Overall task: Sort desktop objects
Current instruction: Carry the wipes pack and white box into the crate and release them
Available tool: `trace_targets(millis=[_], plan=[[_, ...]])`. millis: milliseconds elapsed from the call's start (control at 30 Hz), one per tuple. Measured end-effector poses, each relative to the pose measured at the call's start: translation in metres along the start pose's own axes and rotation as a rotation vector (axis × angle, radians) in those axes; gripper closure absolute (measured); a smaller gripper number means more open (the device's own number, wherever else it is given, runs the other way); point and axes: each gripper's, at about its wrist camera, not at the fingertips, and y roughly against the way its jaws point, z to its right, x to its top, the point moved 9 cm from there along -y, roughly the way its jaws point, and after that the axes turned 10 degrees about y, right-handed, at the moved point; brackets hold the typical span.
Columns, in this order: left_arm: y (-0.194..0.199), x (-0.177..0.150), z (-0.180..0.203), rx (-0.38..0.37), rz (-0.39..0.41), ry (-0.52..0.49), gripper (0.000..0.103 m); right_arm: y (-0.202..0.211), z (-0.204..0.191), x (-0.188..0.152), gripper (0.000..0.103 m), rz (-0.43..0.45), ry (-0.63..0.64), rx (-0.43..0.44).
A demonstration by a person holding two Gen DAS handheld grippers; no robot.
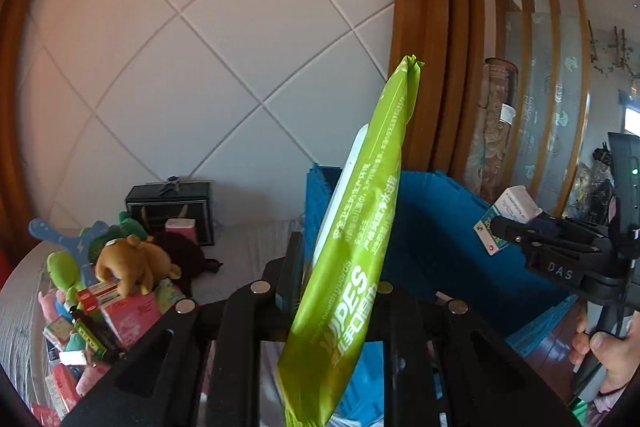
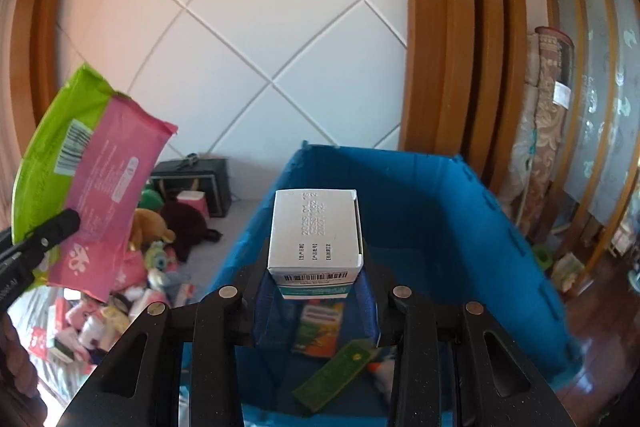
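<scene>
The left gripper [image 1: 340, 291] is pinching a green pack of wipes [image 1: 360, 235] between nearly closed fingers, and the right gripper [image 2: 316, 291] is clamping a small white box [image 2: 314, 231] above the blue bin [image 2: 460, 219]. Both items are apparently being carried there from the heap on the counter [image 1: 248, 247]; next comes releasing each over the bin's opening.

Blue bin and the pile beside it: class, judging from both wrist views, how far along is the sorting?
Done: a few flat packets already lie in the blue bin. In hand: the left gripper is shut on a green wipes pack, and the right gripper is shut on a white box, both raised by the bin. Left: a large pile of plush toys and boxes remains on the table.
</scene>
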Motion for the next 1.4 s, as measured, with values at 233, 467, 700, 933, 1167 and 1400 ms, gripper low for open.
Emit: trace_targets(millis=[233,467,700,933,1167,1400], plan=[[-0.132,0.008,0.106,-0.063,-0.256,-0.034,0.086,-0.074,0.091,-0.006,0.067,-0.191,0.116,-0.024],[-0.257,-0.074,0.127,0.068,-0.625,-0.048,0.086,-0.169,0.127,-0.072,0.067,-0.47,0.176,0.05],[-0.305,-0.156,0.102,0.166,-0.864,-0.018,0.086,-0.226,0.108,-0.169,0.067,-0.772,0.037,0.327],[-0.303,-0.203,0.101,0.184,-1.021,-0.027,0.086,-0.247,0.098,-0.226,0.067,-0.97,0.106,0.298],[-0.3,-0.213,0.096,0.23,-1.053,-0.024,0.059,-0.249,0.106,-0.221,0.034,-0.941,0.176,0.169],[-0.309,-0.202,0.083,0.259,-1.031,-0.046,0.043,-0.253,0.111,-0.223,0.012,-0.957,0.187,0.182]])
